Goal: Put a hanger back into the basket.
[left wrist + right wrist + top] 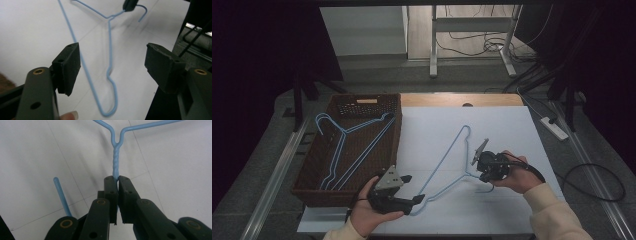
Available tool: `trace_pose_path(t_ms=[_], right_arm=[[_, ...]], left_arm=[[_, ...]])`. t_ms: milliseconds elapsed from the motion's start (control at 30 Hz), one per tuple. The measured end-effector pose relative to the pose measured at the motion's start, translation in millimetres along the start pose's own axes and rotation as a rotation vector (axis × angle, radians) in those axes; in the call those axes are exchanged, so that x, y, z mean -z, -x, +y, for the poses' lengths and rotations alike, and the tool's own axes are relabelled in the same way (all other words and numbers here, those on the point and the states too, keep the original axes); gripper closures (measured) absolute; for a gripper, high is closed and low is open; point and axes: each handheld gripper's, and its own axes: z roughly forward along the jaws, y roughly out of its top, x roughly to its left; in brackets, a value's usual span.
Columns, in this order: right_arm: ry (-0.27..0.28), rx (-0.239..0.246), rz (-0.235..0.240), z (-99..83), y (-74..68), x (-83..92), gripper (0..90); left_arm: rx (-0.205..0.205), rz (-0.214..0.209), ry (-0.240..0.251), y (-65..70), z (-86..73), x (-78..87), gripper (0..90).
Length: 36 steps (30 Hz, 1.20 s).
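**Hanger held at the neck, second grip pending**

Blue wire hanger [447,167] lying on the white desk [512,125], just right of the brown wicker basket [362,102]. Clamped at its twisted neck [116,157] by the right tongs [484,167], jaws closed tight on the wire just below the hook [60,192]. Left tongs [417,192] spread wide, nothing gripped, reaching toward the hanger's near shoulder bend [110,110]; wire running between the open pads [71,66] without touching either.

Step judged in hand: securing a second hold on the hanger, probably ahead of lifting it over to the basket. Next move calls for closing the left tongs on the thin wire near that bend, squarely enough that it does not slip out, then raising both ends together to keep the frame level.

Count: 1 hanger on the desk, what look like 2 more blue hangers [347,145] already in the basket, 1 basket, 2 tongs.
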Motion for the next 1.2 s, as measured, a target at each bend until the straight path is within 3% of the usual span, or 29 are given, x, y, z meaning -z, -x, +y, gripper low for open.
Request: trace_pose_path(t_ms=[200,367,800,1200], right_arm=[[-0.001,-0.003,0.002,-0.3,-0.3,0.4,85.9],[-0.001,-0.001,0.002,-0.7,-0.4,0.6,85.9],[-0.005,-0.003,-0.003,0.1,-1.1,1.3,85.9],[0.01,-0.004,0.0,1.1,-2.3,6.3,87.0]], left_arm=[[-0.041,-0.014,-0.06,12.2,7.9,-27.6,29.8],[-0.047,-0.028,-0.1,16.1,12.5,-50.8,29.8],[-0.045,-0.003,-0.174,10.2,18.4,-99.1,30.4],[-0.051,0.039,-0.234,1.8,18.2,-131.0,34.7]])
